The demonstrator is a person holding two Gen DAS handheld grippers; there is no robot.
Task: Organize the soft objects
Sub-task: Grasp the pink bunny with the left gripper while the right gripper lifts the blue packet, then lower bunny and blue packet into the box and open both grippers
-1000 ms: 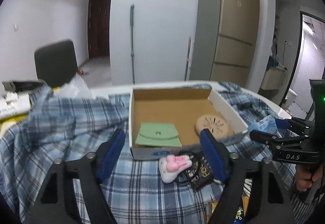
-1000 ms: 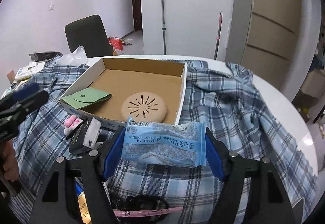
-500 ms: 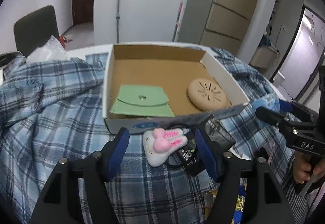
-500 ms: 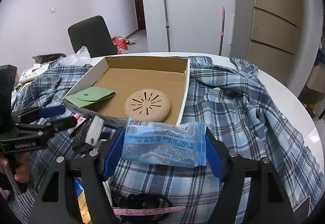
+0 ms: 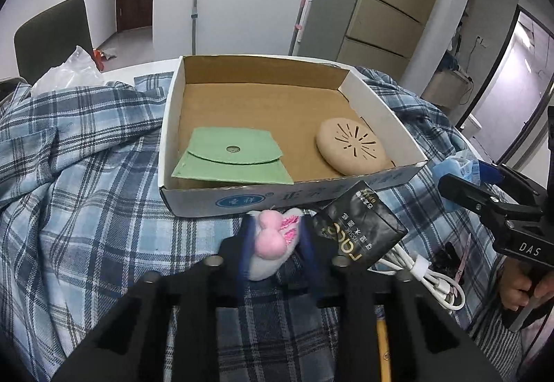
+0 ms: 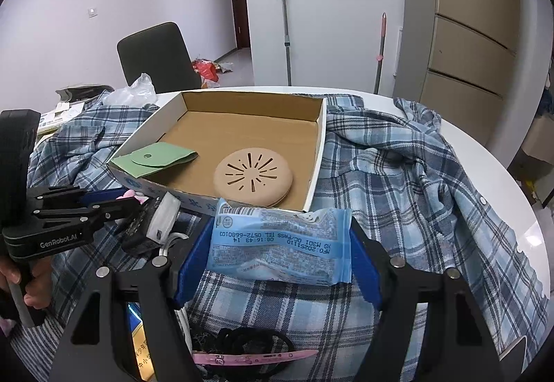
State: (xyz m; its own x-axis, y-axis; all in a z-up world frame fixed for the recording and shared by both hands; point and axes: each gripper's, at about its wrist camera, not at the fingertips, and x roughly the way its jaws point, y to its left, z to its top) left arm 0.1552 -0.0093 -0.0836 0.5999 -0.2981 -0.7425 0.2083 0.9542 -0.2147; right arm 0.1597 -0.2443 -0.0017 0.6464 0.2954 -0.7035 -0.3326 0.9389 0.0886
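We see the box [image 5: 166,126] on the shirt [image 5: 76,146], pouch [image 5: 232,157] left and disc [image 5: 351,146] right inside, plush [image 5: 271,243] before it, tissue pack [image 5: 360,233] right of that

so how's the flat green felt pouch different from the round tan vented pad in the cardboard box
The flat green felt pouch is square-edged with a fold-over flap and one snap; the round tan vented pad is a domed disc with slits radiating from its centre. In the left wrist view the pouch lies at the cardboard box's front left, the pad at its front right. Both rest on the box floor, ungripped.
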